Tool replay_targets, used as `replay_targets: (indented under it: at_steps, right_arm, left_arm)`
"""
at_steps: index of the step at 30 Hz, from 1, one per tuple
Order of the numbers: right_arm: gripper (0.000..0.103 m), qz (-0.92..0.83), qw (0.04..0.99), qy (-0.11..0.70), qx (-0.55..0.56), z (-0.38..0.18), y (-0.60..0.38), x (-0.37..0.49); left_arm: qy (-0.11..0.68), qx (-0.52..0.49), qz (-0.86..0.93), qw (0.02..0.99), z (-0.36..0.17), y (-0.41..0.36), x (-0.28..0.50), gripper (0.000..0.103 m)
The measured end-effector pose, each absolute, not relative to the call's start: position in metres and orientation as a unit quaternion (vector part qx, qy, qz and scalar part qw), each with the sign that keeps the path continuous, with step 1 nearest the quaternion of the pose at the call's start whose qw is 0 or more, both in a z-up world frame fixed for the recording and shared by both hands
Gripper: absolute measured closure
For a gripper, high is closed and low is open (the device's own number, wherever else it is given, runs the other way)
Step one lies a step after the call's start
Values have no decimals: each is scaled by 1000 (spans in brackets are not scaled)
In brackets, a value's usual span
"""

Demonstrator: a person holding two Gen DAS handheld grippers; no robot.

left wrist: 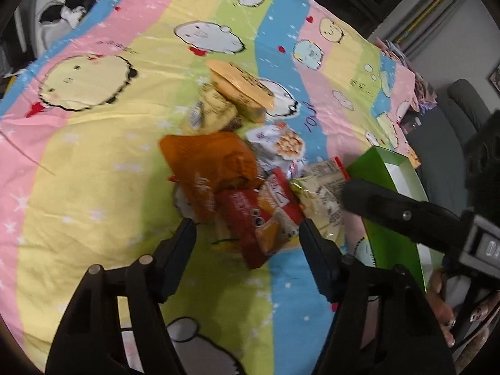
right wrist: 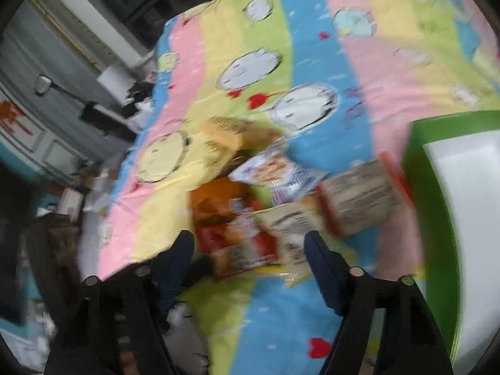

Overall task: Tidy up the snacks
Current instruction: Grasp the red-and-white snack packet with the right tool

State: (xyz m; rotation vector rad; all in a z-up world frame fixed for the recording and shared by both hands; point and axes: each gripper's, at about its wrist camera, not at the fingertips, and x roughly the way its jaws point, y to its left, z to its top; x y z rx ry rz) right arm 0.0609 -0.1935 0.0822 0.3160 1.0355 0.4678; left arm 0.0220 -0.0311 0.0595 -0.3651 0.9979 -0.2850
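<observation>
A heap of snack packets lies on a striped cartoon bedsheet (left wrist: 93,162): an orange bag (left wrist: 209,162), a red packet (left wrist: 250,218), a pale green-white packet (left wrist: 325,193), a white biscuit packet (left wrist: 278,143) and yellow boxes (left wrist: 240,90). My left gripper (left wrist: 247,234) is open just short of the red packet. My right gripper (right wrist: 250,247) is open and empty over the red packet (right wrist: 237,240); its view is blurred. It also shows as a black arm (left wrist: 403,215) in the left wrist view. A green box (left wrist: 390,175) with a white inside lies at the right, also in the right wrist view (right wrist: 437,193).
The bed's right edge drops to a grey seat (left wrist: 450,143). Dark clothes (left wrist: 72,9) lie at the far left corner. Clutter lies on the floor (right wrist: 72,193) left of the bed in the right wrist view.
</observation>
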Motion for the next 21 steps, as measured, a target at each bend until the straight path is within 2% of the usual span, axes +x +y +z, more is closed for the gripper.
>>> replay_targets:
  at_steps: [6,18,21]
  right_arm:
    - [29,235,799,534,150,60,-169,83]
    - [29,211,787,570,109,35,-152,108]
    - [29,219,786,567,118,31,-154,110]
  left_arm:
    - [493,-177,-134,842,51,-36,31,53]
    - [500,-165,-136,839,42,-32,36,56]
    - [499,-168,-137,839,41,-29,36,63]
